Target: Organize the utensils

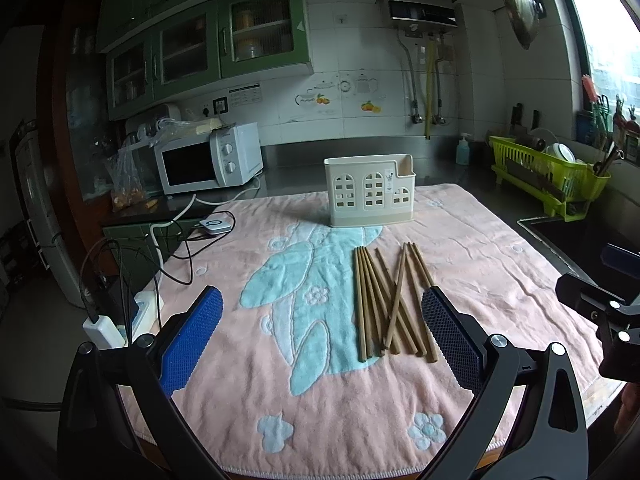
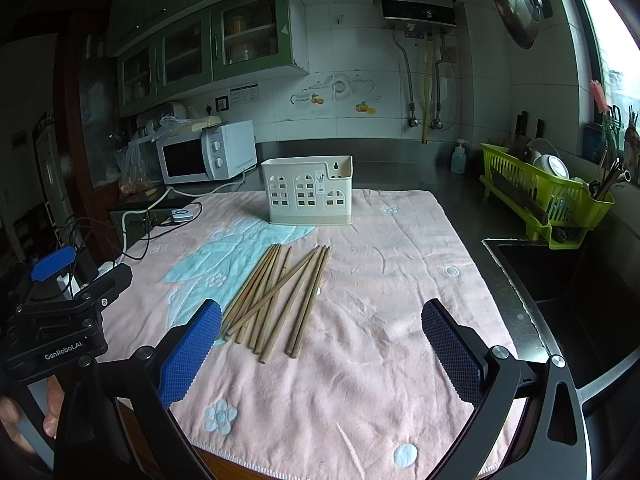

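Jaws on both sides stand wide w/ nothing between them. Our left gripper (image 1: pixel 322 338) hovers over the near part of the towel (image 1: pixel 500 280), its blue pads (image 1: pixel 192 340) spread apart; the right pad sits just beside the near ends of the chopsticks (image 1: pixel 384 304) in that view, but we can't tell if it touches them. Our right gripper (image 2: pixel 322 350) hangs over the towel too, pads spread, chopsticks showing just right of its left pad.

Chopsticks lie loose on the towel approx. mid-surface, a bundle of wooden sticks, roughly parallel, a few crossing over the others. They point away from us toward the utensil holder (image 1: pixel 370 190), which stands upright at the far part of the towel, apart from the sticks. Holder is cream-coloured w/ arched window-like cutouts; from these views nothing shows above its rim.

Towel is pink w/ a light blue pattern and flowers, spread over the surface (image 1: pixel 436 160), which is dark steel beyond it. Microwave (image 1: pixel 210 158) sits at far left, cables and a power strip (image 1: pixel 120 320) by the towel's left edge. Green dish rack (image 2: pixel 548 200) w/ dishes stands at far right, a sink (image 2: pixel 560 280) in front of it. From the right wrist view, fingers of a hand (image 2: pixel 24 420) show at the lower left corner, below the left gripper's body.
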`<action>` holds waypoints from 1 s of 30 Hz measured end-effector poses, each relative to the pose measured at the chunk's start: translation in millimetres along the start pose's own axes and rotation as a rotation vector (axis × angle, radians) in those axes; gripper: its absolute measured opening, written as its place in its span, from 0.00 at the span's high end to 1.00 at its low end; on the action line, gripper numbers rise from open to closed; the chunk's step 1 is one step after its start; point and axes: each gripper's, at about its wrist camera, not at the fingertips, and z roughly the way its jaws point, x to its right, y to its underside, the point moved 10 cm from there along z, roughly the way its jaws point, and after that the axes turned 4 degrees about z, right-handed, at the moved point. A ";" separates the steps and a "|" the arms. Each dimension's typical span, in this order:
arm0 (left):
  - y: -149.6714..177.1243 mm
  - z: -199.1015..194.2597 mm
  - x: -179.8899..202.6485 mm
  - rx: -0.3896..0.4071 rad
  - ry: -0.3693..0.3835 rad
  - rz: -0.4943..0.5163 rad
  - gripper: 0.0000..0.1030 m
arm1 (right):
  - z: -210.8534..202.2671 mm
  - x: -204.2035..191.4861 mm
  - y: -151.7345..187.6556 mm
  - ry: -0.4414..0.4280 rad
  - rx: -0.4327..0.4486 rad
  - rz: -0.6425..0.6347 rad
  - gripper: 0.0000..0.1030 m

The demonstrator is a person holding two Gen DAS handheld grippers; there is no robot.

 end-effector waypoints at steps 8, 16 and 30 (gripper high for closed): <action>2.6 2.6 8.2 -0.006 0.017 0.012 0.05 | 1.1 4.2 3.3 0.006 -0.006 0.006 0.06; 6.6 5.0 4.6 -0.010 0.002 0.009 0.05 | 3.1 4.3 6.8 0.004 -0.011 0.000 0.06; 7.4 4.0 -2.7 -0.007 0.007 -0.009 0.05 | 4.1 6.2 7.6 0.004 -0.014 0.000 0.06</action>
